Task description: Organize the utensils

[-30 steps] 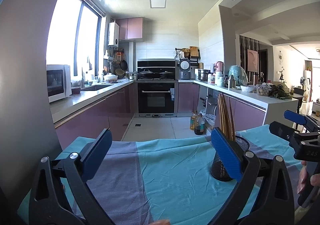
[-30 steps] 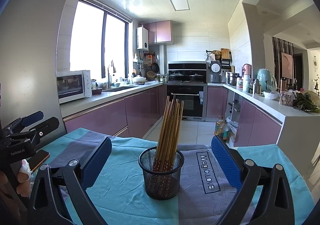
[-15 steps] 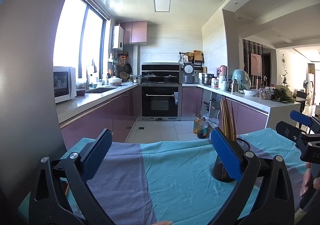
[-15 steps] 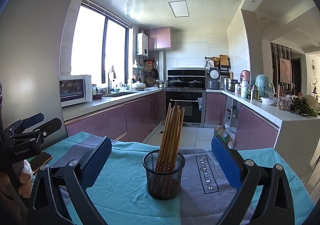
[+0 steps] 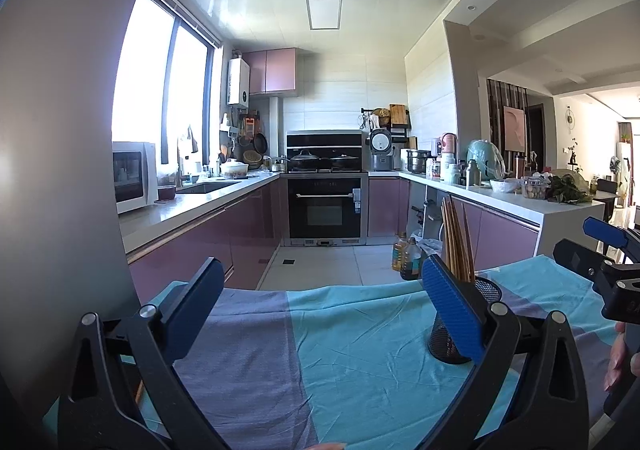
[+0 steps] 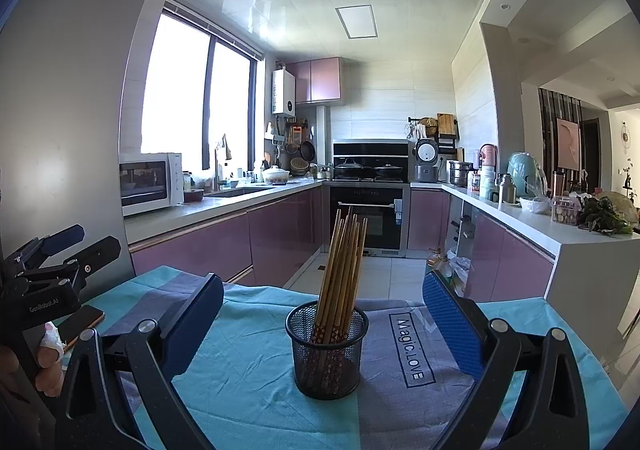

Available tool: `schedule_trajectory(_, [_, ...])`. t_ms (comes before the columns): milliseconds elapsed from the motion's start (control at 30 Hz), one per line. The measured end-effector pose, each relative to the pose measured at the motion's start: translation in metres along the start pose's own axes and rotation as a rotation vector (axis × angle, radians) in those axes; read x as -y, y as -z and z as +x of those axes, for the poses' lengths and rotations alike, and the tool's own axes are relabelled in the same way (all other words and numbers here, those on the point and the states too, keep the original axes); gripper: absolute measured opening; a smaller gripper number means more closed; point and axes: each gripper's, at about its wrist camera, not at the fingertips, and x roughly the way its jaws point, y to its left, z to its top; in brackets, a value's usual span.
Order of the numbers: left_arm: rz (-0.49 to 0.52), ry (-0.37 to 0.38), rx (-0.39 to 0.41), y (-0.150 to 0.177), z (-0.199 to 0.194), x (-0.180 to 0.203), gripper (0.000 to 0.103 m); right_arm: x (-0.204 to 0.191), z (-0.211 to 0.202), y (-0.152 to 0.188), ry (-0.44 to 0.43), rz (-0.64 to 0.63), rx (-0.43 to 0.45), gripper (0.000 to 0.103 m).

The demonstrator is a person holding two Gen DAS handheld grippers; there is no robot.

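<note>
A black mesh holder [image 6: 326,350] stands upright on the teal and grey tablecloth [image 6: 248,382], with several wooden chopsticks [image 6: 343,270] leaning in it. My right gripper [image 6: 320,314] is open and held above the cloth, with the holder straight ahead between its blue pads and nothing in its grip. My left gripper [image 5: 320,306] is open too, over bare cloth. In the left wrist view the holder [image 5: 482,292] sits behind the right pad, and the chopsticks [image 5: 456,242] rise above it. The right gripper [image 5: 608,254] shows at the far right of that view, the left gripper [image 6: 60,258] at the far left of the right wrist view.
A phone [image 6: 82,324] lies on the cloth at the left edge, beside a hand [image 6: 46,354]. A grey fridge wall [image 6: 60,130] rises close on the left. Beyond the table lie the tiled floor, oil bottles [image 5: 406,256] and purple kitchen cabinets [image 6: 280,234].
Both cameras have tilted and risen slightly, so the table and holder sit lower in view. The holder and chopsticks have not moved. Both grippers stay open.
</note>
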Motion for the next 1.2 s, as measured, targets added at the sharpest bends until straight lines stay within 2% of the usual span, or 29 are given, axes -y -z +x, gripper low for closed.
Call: schedule_trajectory(1200, [0.002,-0.009,-0.007,0.0011,0.0003,-0.0012,0.097,0.0017,-0.0035,0.0019,0.010,0.003,0.001,0.097])
